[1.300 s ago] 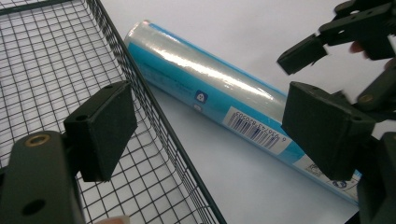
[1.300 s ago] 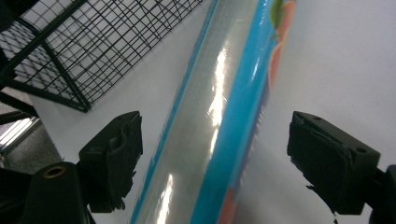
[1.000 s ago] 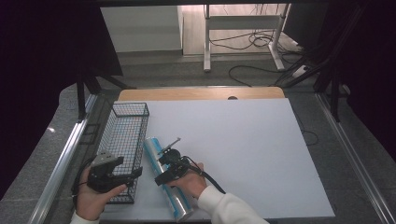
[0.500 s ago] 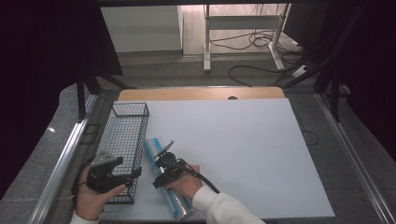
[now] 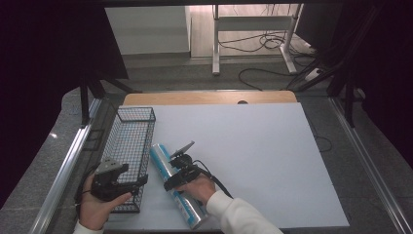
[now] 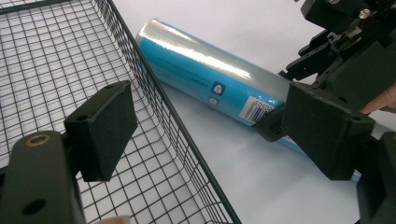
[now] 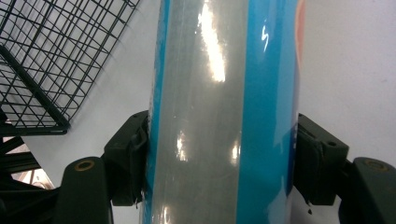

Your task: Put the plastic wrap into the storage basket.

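Now your right gripper has dropped from hovering to clamp both jaws on the blue roll, lying at 3 o'clock of the wire basket, so lift next; left gripper waits wide open.

— What lies around the desk?

— A white sheet covers most of it; a strip of bare wood shows along the far edge. Metal rails run down both sides, over a grey speckled floor.

— And farther back?

— Darker grey carpet, then a pale floor under brighter light. A white-framed table leg stand is there, with black cables looped on the floor beside it. A white panel sits to its left.

— The sides?

— Black curtains hang left and right, with dark stand legs at their feet.
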Demonstrator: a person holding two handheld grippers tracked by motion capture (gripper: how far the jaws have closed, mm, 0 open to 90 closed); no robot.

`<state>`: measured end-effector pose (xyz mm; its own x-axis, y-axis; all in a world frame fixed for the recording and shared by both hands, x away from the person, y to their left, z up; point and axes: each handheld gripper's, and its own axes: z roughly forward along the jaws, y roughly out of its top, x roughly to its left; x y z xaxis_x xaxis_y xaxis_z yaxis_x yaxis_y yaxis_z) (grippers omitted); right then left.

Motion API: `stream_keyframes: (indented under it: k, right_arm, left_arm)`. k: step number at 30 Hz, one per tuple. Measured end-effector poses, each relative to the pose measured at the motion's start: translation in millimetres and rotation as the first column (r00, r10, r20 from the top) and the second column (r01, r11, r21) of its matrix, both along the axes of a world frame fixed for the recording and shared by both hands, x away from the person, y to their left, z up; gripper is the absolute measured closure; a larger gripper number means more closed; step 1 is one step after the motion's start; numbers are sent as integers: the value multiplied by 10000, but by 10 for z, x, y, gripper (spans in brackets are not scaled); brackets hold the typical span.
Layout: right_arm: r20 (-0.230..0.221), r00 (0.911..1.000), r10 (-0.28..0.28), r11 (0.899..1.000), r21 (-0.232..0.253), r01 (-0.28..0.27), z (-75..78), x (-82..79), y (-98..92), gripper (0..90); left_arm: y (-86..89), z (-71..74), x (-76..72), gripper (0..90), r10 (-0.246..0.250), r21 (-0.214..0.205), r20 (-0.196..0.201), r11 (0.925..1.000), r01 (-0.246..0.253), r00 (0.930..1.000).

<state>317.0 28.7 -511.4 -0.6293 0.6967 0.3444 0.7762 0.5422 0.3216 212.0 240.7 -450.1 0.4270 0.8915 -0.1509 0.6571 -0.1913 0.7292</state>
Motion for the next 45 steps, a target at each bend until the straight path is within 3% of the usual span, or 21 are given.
stream_keyframes:
  k: [7,15,20,27,30,33,37,41,44,45]
  right_arm:
    - [-247,9996,-106,9993,352,115,22,30,-97,317]
    - [-418,9983,-403,9910,1261,453,178,43,-387,320]
    - [-558,9955,-770,9793,1833,860,240,47,-634,320]
    - [-90,9938,-1112,9606,2554,1098,483,-48,-1023,320]
    - [128,9921,-1246,9464,3019,1150,575,-122,-1221,320]
    - [186,9899,-1406,9317,3408,1259,619,-172,-1394,320]
    - [85,9842,-1769,9077,3880,1598,642,-223,-1621,320]
    - [213,9806,-1949,8988,4040,1699,647,-276,-1775,320]
    - [295,9791,-2010,8949,4121,1713,635,-323,-1853,320]
    - [320,9788,-2024,8929,4166,1711,630,-337,-1874,320]
  left_arm:
    - [1,-2,1,176,17,0,11,10000,-17,10000]
    - [-1,-4,5,175,73,-94,44,9999,-72,10000]
    - [-22,-8,7,176,64,-87,27,9999,-64,10000]
    - [-122,21,38,177,-134,-460,18,9989,135,9999]
    - [-175,45,54,176,-287,-954,-26,9950,283,9996]
    - [-247,82,81,176,-534,-1646,-110,9850,509,9985]
    - [-376,108,138,176,-964,-2150,-209,9725,897,9951]
    - [-527,85,227,175,-1386,-2716,-521,9550,1195,9890]
    - [-649,99,276,161,-1463,-2878,-541,9495,1249,9878]
    - [-681,110,288,155,-1475,-3042,-511,9443,1253,9877]
